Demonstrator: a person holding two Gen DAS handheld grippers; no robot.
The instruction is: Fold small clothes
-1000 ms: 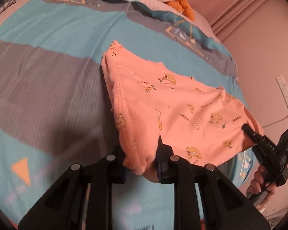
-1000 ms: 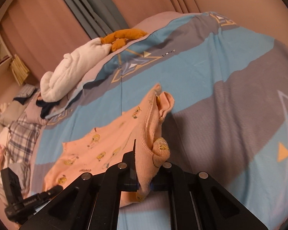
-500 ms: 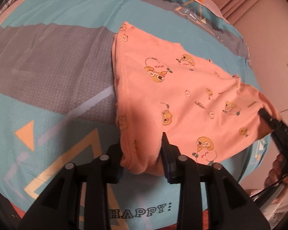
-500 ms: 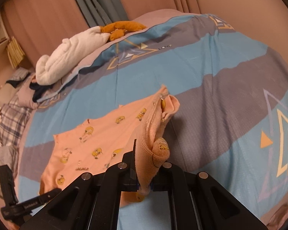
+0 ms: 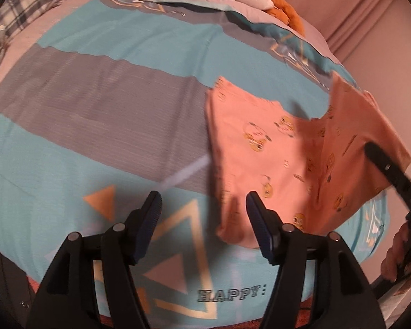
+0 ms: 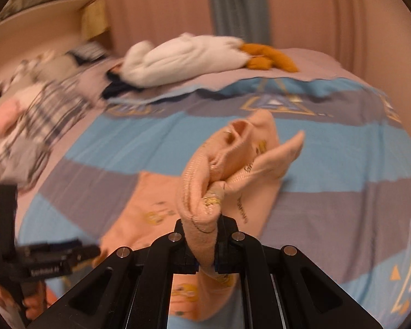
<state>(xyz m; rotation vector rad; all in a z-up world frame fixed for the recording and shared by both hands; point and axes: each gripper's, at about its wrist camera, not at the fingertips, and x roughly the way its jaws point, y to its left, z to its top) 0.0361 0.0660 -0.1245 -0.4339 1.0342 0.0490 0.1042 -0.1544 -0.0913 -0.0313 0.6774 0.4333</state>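
Observation:
A small orange garment (image 5: 263,148) printed with yellow cartoon figures lies on the bedspread (image 5: 96,109), its right side lifted and turned over toward the left. My left gripper (image 5: 202,208) hovers just off the garment's near left corner; its jaws are opening and nothing is between them. In the right wrist view my right gripper (image 6: 207,249) is shut on a bunched ribbed edge of the same orange garment (image 6: 205,192), holding it up over the flat part. The right gripper's black finger (image 5: 380,164) shows over the lifted cloth in the left wrist view.
A white plush toy (image 6: 183,57) with orange feet lies at the head of the bed. Checked and mixed clothes (image 6: 35,109) are heaped at the far left. The bedspread edge with the word HAPPY (image 5: 230,296) is right below my left gripper. A wall (image 5: 391,54) rises to the right.
My left gripper let go of the garment's corner and opened, backing off to the left. My right gripper lifted its edge and carried it over the flat cloth, rolling as it went.

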